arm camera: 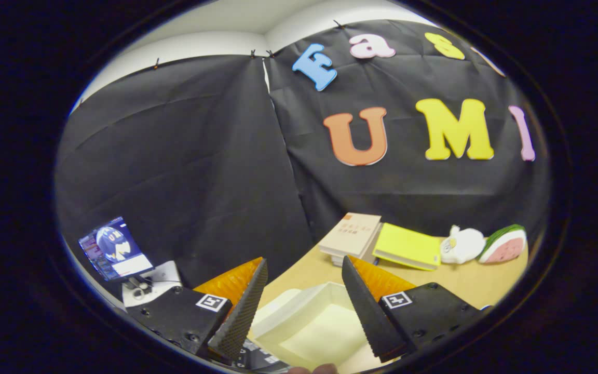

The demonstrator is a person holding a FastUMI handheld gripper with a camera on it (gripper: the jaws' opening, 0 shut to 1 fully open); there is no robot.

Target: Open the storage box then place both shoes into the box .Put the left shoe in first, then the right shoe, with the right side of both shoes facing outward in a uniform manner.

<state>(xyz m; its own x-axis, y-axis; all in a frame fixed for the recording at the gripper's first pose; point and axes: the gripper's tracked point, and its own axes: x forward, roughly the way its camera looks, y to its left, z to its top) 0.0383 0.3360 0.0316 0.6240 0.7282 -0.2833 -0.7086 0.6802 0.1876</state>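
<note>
The gripper [304,270] is hovering with its fingers spread apart over the open storage box [313,322]; the book [350,235] cover's writing is too blurred to read.

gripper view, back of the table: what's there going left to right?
Tan book stack → yellow book → white plush toy → watermelon slice toy. Nearer, the open storage box sits between the open fingers of the hand-held gripper.
</note>
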